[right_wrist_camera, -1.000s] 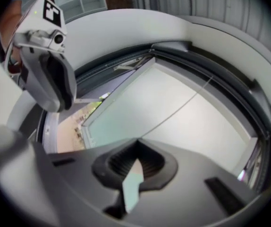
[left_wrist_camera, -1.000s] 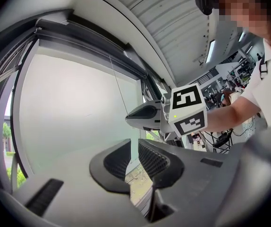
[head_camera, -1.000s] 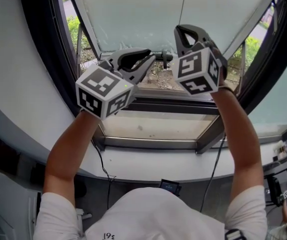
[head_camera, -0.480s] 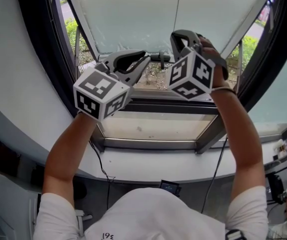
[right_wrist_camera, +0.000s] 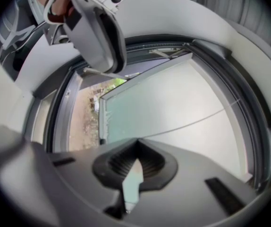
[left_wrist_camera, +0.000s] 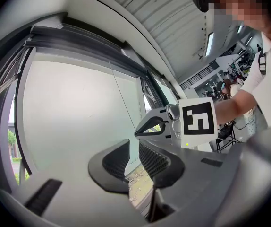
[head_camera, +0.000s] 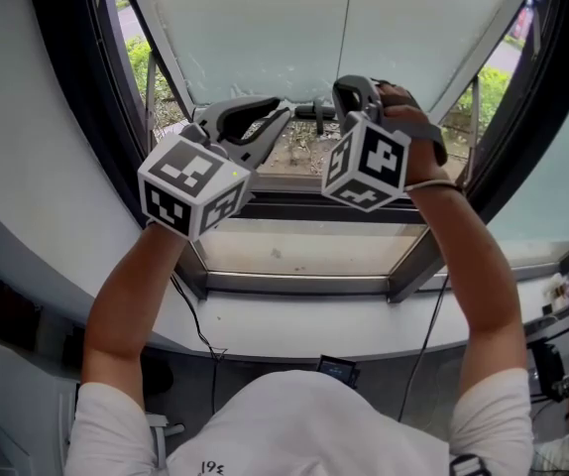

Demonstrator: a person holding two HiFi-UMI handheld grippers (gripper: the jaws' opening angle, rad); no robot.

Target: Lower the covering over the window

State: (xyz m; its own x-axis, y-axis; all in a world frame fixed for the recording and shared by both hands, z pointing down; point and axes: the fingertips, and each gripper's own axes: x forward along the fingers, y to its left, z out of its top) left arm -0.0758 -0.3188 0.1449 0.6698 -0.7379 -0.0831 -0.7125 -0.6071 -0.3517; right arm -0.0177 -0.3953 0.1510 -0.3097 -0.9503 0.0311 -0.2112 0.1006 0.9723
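Room: a dark window frame [head_camera: 76, 77] fills the upper half of the head view, set in a pale curved wall; a ribbed ceiling [left_wrist_camera: 173, 13] shows at the top of the left gripper view.
Sill: the pale sill [head_camera: 304, 251] lies across the centre of the head view, below the glass.
Outside: bare ground [head_camera: 299, 152] and green shrubs [head_camera: 144, 62] show through the uncovered strip of glass.
Covering: the pale, translucent covering [head_camera: 265, 28] hangs over the upper part of the window, top centre of the head view; its bottom edge [head_camera: 255, 100] stops above the sill.
Thin cord: the thin cord [head_camera: 350, 18] runs down the front of the covering to the tip of the right gripper.
Left gripper: the left gripper [left_wrist_camera: 134, 150] is at the covering's bottom edge, left of centre; its ribbed pads [left_wrist_camera: 156, 160] stand a narrow gap apart, gripping nothing, with ground and covering seen through the gap.
Right gripper: the right gripper [right_wrist_camera: 136, 143] has its jaws pressed together at the tip, where the thin cord ends.
Right hand: the right hand [head_camera: 403, 127] wraps the handle, right of centre, just beside the left gripper.
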